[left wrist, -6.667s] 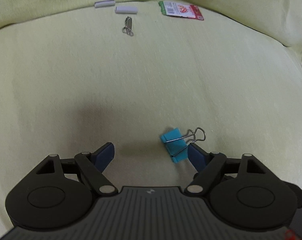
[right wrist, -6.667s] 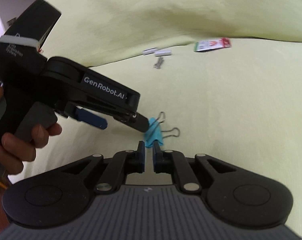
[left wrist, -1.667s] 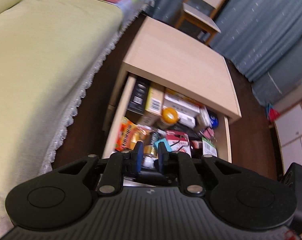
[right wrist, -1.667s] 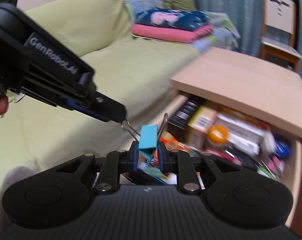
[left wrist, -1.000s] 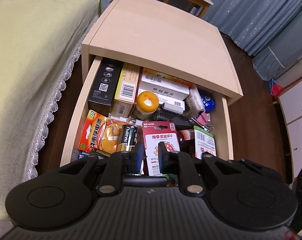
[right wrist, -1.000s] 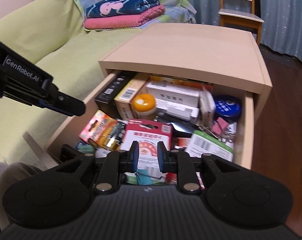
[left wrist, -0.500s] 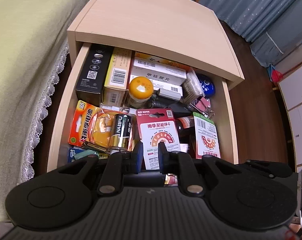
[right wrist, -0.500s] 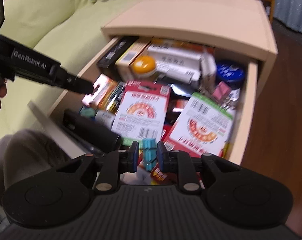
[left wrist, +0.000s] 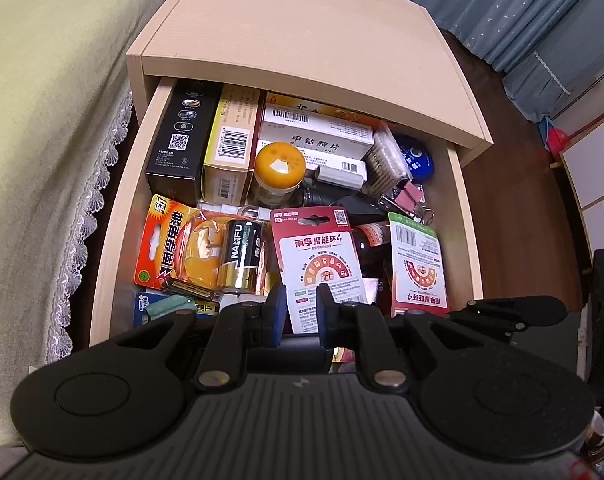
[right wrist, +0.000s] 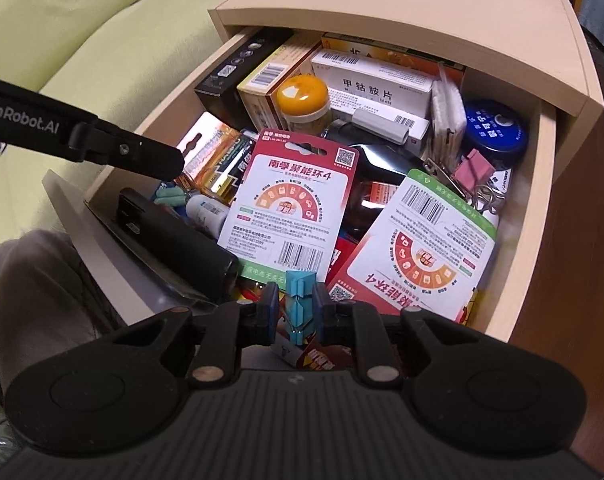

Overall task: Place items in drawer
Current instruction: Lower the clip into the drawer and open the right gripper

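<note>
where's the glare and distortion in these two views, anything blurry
Left wrist view: sharp; glare on the orange jar lid and the battery pack blister; fisheye bows the drawer sides. Right wrist view: also sharp, unlike half a second ago; glare on the lid; the blue clip between the right gripper fingers is crisp.

Pale beige wood drawer [left wrist: 114,216]. Teal-blue binder clip [right wrist: 299,307] between blue-padded fingers [right wrist: 269,309] of black right gripper [right wrist: 295,312]. Red card [left wrist: 320,258] with orange dial graphic; green-edged white card [left wrist: 418,264], same graphic. Orange-yellow jar lid [left wrist: 280,163]. Black box [left wrist: 182,136]. Pink clip [right wrist: 474,170]. Dark blue round tin [right wrist: 496,134]. Yellow-green cover [left wrist: 42,100], white lace edging.
</note>
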`<state>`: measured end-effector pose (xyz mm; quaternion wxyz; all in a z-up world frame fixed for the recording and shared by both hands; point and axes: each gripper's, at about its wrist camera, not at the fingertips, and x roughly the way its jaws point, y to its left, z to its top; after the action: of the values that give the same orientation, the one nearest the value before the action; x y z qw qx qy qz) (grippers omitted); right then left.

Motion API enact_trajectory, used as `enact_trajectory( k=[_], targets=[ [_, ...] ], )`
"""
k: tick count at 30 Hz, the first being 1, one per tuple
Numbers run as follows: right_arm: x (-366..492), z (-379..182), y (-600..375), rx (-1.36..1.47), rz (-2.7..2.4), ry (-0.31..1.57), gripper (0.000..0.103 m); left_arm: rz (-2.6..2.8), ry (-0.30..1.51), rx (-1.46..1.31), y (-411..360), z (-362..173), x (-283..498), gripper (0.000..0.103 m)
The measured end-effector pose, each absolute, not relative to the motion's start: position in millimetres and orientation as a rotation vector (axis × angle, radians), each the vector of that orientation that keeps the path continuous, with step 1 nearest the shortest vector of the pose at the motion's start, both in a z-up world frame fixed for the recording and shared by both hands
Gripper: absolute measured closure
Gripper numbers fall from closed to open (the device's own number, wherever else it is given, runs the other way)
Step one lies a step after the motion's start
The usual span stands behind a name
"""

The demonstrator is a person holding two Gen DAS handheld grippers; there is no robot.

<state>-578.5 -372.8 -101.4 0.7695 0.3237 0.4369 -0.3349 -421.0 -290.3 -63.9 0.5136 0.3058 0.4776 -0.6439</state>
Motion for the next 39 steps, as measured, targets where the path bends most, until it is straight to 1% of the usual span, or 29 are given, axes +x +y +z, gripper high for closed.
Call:
enact_trajectory(
  k=[2, 8, 14, 18, 26, 32, 37, 39],
  targets=[
    [-577, -102, -373, 0.684, -0.728, 0.958, 0.094, -1.547, 1.149, 0.739, -290, -65, -421, 0.086],
    [-582, -96, -372, 0.675, -0.729, 0.932, 0.097, -1.543, 1.151, 0.749, -291, -67, -423, 0.086],
    [-603, -78, -369, 0.781, -0.724, 0.811, 0.097, -1.544, 1.149, 0.753, -292, -67, -425, 0.086],
    [-623, -69, -372, 0.867, -0.774, 0.661, 0.097, -1.551, 1.145, 0.76, -293, -67, -429, 0.085],
    [-645, -72, -403, 0.857, -1.088, 0.528, 0.097, -1.561, 1.127, 0.79, -295, -67, -438, 0.085],
    [-648, -73, -426, 0.783, -1.229, 0.543, 0.097, -1.572, 1.127, 0.802, -299, -69, -444, 0.085],
    [-626, -81, -434, 0.62, -1.31, 0.666, 0.097, -1.583, 1.121, 0.812, -302, -69, -449, 0.084],
    [-622, -87, -438, 0.589, -1.327, 0.696, 0.094, -1.585, 1.121, 0.811, -304, -69, -449, 0.084]
  ],
)
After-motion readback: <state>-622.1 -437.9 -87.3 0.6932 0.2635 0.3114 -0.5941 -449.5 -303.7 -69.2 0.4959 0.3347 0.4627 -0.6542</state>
